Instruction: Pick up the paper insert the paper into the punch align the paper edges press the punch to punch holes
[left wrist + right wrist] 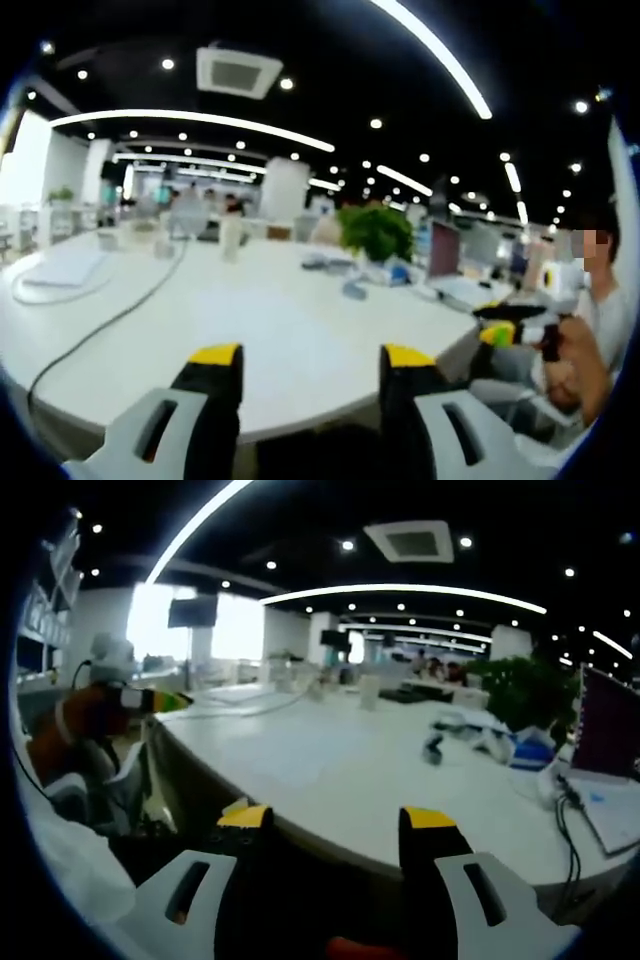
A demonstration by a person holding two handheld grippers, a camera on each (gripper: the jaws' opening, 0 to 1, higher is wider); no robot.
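Observation:
My left gripper (312,356) hangs open over the near edge of a big white table (290,340), with nothing between its yellow-tipped jaws. My right gripper (337,818) is open too, held just off the rounded table edge (300,780) with nothing in it. The right gripper (510,325) also appears at the right of the left gripper view, in a person's hand (565,365). At the left of the right gripper view is the left gripper (150,698). A small blue-grey object (355,290) lies mid-table, seen again as a dark shape (432,748); it is too blurred to name.
A black cable (110,325) runs across the table's left side. A flat white thing (60,270) lies far left. A green plant (377,230) and an open laptop (445,255) stand at the back right. More cables (565,815) trail near the laptop (605,730).

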